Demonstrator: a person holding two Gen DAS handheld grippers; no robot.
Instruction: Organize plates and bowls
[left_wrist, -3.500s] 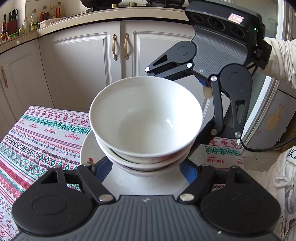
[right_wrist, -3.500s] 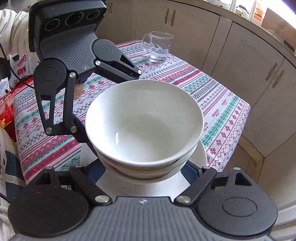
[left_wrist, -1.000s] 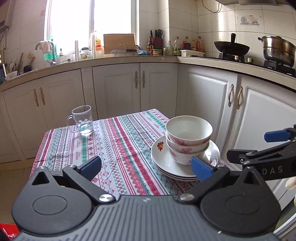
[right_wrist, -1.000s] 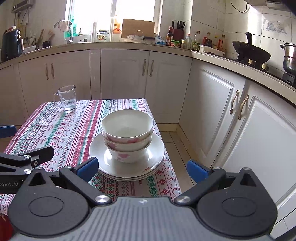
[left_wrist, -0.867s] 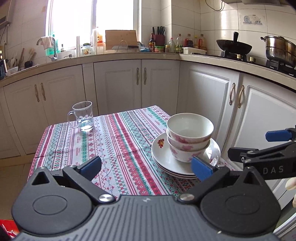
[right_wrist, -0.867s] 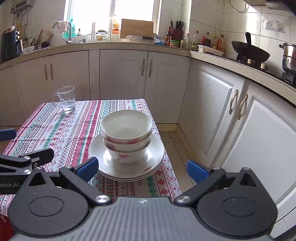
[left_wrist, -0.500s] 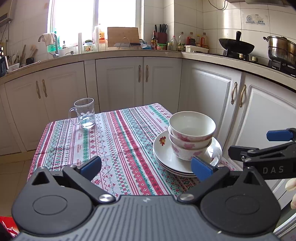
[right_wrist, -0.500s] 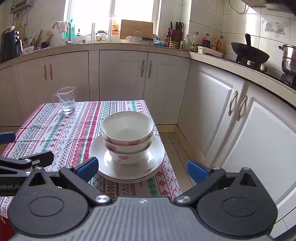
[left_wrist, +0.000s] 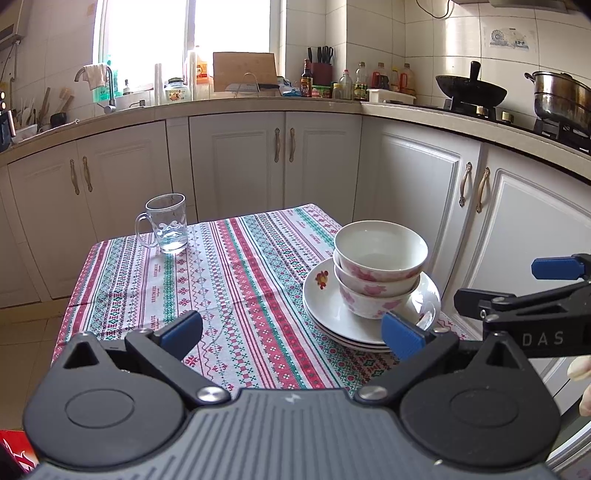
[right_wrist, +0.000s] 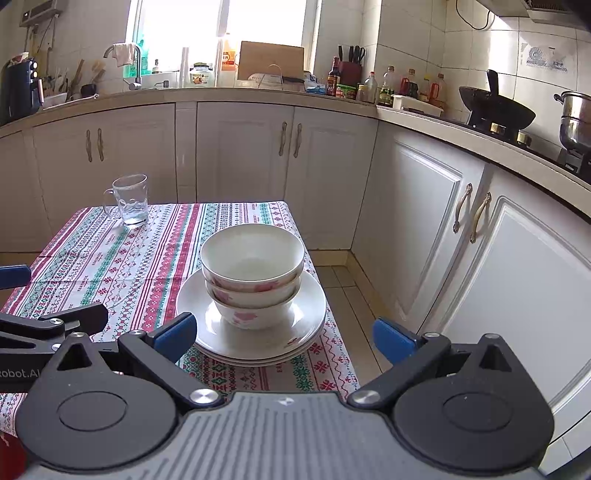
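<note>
Three white bowls with pink flowers (left_wrist: 380, 269) (right_wrist: 253, 275) are nested on a stack of white plates (left_wrist: 325, 306) (right_wrist: 306, 317) at the right near corner of the table. My left gripper (left_wrist: 291, 332) is open and empty, held back from the table, left of the stack. My right gripper (right_wrist: 282, 336) is open and empty, just in front of the stack. Each gripper shows at the edge of the other's view: the right one (left_wrist: 546, 284), the left one (right_wrist: 37, 299).
A glass mug (left_wrist: 164, 223) (right_wrist: 129, 199) stands at the far left of the striped tablecloth (left_wrist: 207, 280). White kitchen cabinets (right_wrist: 424, 221) run behind and to the right of the table. Tiled floor (right_wrist: 351, 280) lies between table and cabinets.
Both grippers have drawn back from the stack since 3.5 s ago, when they were close around the bowls. In the last second the views shift only slightly.
</note>
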